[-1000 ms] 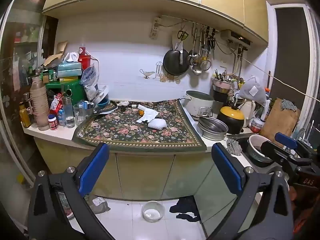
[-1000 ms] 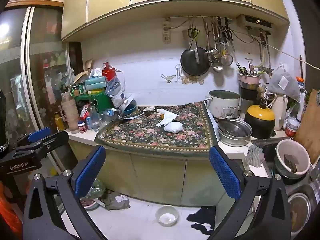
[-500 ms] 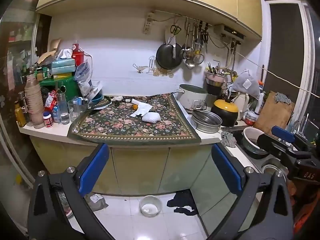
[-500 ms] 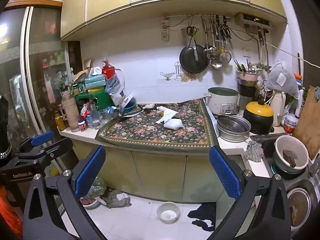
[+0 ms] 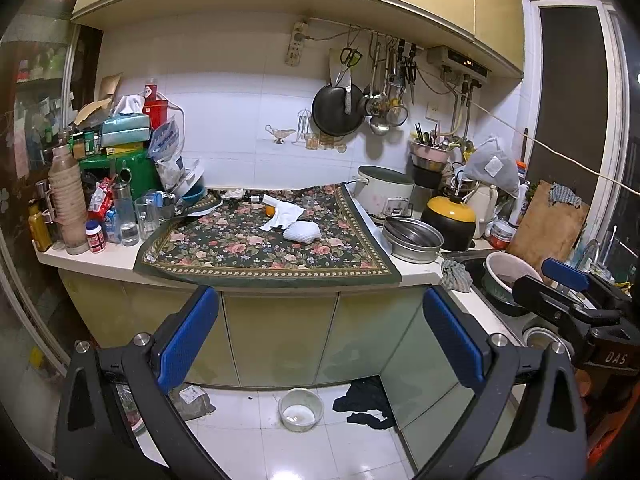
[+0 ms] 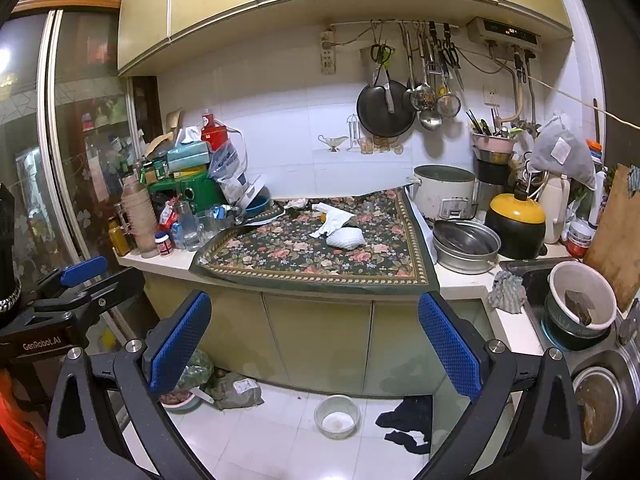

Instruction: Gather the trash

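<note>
Standing back from the surface [image 5: 86, 258], both grippers are empty, well apart from any trash. On the floral cloth [image 5: 256, 254] lie a crumpled white tissue [image 5: 285, 216] and, touching it, a white foam net [image 5: 302, 232]. The left gripper [image 5: 320, 344] and right gripper [image 6: 314, 344] hold their jaws spread wide. It seems best to approach low, then pinch the tissue at its raised fold, since thin paper slips easily.
</note>
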Demonstrator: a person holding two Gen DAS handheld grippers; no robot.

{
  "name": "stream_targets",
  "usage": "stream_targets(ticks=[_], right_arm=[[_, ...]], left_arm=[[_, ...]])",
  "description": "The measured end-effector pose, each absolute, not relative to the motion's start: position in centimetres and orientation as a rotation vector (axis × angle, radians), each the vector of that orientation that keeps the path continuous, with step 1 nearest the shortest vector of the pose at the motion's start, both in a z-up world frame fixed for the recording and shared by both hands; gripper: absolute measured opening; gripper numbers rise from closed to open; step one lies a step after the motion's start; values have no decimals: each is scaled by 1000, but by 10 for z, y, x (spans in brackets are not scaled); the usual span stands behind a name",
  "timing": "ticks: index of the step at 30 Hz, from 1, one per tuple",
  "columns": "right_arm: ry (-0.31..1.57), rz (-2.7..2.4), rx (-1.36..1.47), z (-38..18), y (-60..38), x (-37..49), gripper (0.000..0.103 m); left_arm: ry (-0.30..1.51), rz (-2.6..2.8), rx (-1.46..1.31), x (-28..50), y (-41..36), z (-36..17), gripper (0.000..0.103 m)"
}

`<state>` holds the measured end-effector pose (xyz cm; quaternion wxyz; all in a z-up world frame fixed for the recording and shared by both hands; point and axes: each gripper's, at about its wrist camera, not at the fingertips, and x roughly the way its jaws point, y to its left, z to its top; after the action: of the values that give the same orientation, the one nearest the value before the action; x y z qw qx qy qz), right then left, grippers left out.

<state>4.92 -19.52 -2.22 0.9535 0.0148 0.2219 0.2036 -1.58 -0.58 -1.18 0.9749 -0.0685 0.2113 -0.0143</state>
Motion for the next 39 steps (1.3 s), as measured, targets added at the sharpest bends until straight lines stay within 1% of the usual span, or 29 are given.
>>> stream_targets(ticks=[39], right_arm=[[450,446,44,-21,-183,51,103]], left_arm=[[432,-30,-150,-13,1,-16,103]])
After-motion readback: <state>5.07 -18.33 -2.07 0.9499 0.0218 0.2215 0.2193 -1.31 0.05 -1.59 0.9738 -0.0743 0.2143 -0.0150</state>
